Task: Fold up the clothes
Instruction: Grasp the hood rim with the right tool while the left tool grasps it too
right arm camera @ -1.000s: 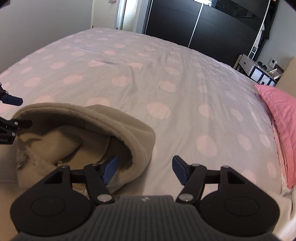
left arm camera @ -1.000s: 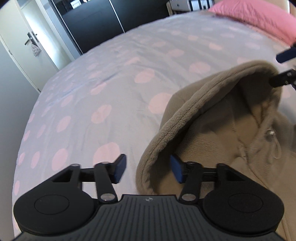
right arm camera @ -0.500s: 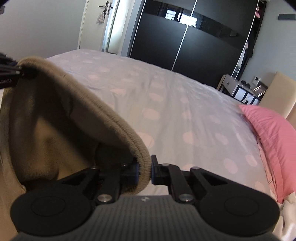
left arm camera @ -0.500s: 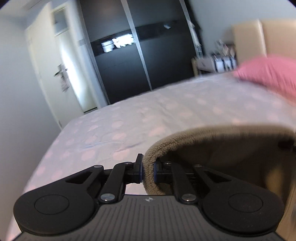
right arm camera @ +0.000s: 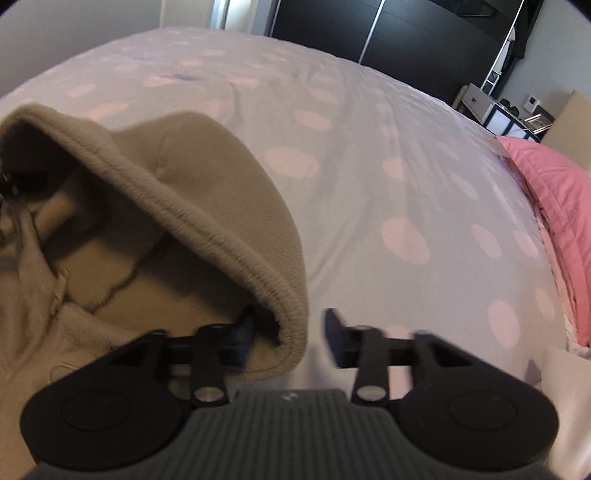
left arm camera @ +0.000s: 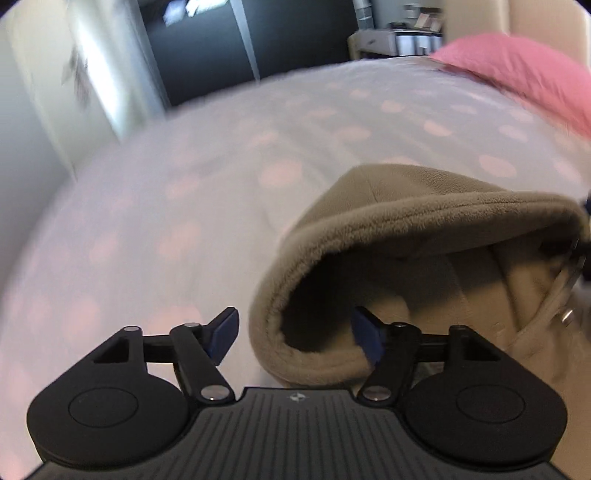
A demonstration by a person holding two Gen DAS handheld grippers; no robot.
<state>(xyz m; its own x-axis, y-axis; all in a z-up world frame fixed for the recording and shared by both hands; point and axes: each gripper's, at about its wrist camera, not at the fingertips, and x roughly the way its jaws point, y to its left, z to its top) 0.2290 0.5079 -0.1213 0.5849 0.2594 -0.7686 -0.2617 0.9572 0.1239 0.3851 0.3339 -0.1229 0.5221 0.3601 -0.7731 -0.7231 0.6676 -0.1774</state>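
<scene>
The left gripper (left arm camera: 295, 334) is opening, its blue pads either side of the hood (left arm camera: 424, 218) rim and clear of the fleece. The right gripper (right arm camera: 288, 332) is opening too, the rim between its fingers; its left pad is half lost in the hood's shadow. The hood lies on the bed (right arm camera: 351, 177), its body cut off below. A zip pull (left arm camera: 567, 315) beside the hood is blurred. Beyond the hood, a pink pillow (right arm camera: 554, 206), then a dark wardrobe (right arm camera: 424, 33).
</scene>
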